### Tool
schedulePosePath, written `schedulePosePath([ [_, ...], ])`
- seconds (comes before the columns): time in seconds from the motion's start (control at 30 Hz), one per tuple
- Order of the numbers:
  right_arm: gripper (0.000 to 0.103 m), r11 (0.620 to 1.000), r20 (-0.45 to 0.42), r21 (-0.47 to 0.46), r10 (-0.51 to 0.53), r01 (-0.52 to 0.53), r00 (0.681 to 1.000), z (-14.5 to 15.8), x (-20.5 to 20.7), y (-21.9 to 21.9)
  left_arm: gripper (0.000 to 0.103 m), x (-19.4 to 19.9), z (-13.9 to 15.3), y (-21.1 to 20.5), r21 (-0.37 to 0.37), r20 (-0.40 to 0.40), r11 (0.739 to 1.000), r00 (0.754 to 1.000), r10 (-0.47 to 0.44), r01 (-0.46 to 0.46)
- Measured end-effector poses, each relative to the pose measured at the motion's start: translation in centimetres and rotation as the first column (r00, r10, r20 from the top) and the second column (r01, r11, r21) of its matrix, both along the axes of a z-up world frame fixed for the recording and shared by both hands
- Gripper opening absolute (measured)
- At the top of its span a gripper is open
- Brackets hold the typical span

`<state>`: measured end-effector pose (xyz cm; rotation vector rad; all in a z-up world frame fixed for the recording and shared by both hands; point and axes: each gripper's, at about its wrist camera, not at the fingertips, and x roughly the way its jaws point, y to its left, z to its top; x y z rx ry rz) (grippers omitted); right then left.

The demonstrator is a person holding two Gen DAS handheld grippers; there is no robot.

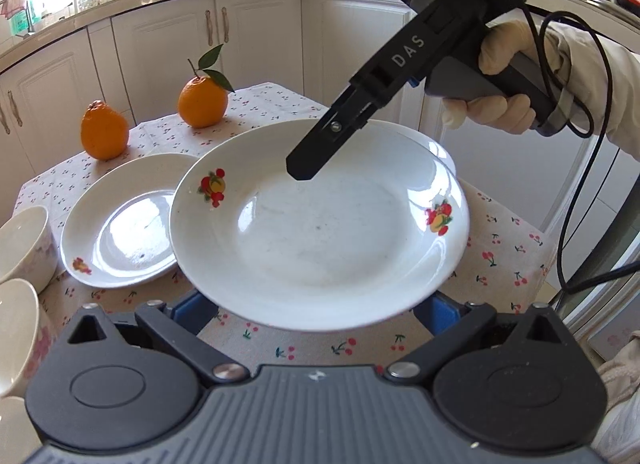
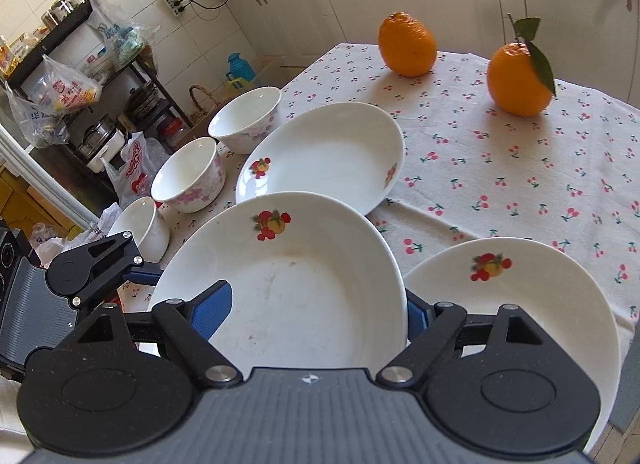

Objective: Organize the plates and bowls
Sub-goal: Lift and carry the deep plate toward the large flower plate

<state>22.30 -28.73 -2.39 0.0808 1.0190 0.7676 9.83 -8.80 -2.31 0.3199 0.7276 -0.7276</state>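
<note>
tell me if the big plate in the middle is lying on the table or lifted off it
Lifted. The plate hangs above the tablecloth, its rim overlapping a second plate without resting on it, with both tongs at its edges.

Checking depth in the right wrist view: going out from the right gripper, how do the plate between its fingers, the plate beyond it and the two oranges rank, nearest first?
1. Plate between the fingers, at the right gripper.
2. Plate beyond it, mid-table.
3. Two oranges, far edge: leafy one right, plain one left; too close to call.
</note>
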Motion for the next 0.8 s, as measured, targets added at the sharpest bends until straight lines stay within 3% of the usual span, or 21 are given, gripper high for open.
schedulePosePath([
  [0.8, 0.089, 0.985, -0.012, 0.004, -0.173, 0.173, 0.985, -2.3, 1.0, -8.9, 0.102, 4.2, -1.6, -7.1, -0.005, -0.042, 0.991, 0.990, -0.134, 0.134],
])
